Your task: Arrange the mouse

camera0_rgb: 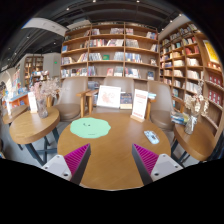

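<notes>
Approach step, by my reading: claw (111,160) open and empty above the round wooden tabletop (115,150), green mat (90,127) just ahead of its fingers, no mouse identifiable anywhere; next move calls for locating it, perhaps the small pale object (151,136) nearby.

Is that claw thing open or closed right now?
Open. The claw holds nothing: its two pink-padded fingers stand wide apart, with bare wooden table between them.

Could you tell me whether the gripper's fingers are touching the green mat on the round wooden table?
Apart. The gripper view shows bare wooden tabletop between the open gripper and the green mat, which lies beyond the fingers.
</notes>
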`<state>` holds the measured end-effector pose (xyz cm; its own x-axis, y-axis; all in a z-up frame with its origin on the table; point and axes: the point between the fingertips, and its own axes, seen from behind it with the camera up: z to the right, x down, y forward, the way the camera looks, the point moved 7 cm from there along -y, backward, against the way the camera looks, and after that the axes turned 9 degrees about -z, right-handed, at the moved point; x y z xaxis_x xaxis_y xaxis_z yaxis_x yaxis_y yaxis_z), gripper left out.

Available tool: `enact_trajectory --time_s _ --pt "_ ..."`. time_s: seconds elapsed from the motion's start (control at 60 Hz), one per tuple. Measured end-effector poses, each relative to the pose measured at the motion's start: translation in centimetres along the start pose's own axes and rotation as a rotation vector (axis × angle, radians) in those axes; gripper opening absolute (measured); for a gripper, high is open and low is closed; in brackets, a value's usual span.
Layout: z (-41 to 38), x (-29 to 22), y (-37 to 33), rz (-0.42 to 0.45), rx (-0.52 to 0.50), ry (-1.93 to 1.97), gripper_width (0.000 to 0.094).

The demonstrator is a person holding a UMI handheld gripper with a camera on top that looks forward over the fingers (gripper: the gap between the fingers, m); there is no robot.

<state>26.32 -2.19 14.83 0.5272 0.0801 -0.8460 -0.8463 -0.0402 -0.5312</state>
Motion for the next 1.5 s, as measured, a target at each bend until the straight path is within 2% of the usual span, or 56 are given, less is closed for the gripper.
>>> enact_trajectory --time_s 0.1,0.367,0.533,0.767,1.05,1.367,1.45,1.5 --pt "1.6 0.2 0.2 -0.014 0.043 0.025 0.0855" --pt "13.8 1.7 5.7 -0.070 0.190 0.081 0.0854" --pt "17.9 2.3 10.0 -0.102 0.230 0.107 0.0855" --pt "20.6 2.1 16.6 -0.149 0.183 0.137 0.0853" --pt "23.4 0.9 22.7 -0.188 0.208 0.117 0.0856" --pt "24.3 -0.6 25.6 -0.238 0.221 0.184 0.0846" --pt "24.2 -0.7 26.0 -0.245 0.213 0.206 0.0812" --pt "24.0 -0.8 26.3 -0.245 0.199 0.205 0.0693"
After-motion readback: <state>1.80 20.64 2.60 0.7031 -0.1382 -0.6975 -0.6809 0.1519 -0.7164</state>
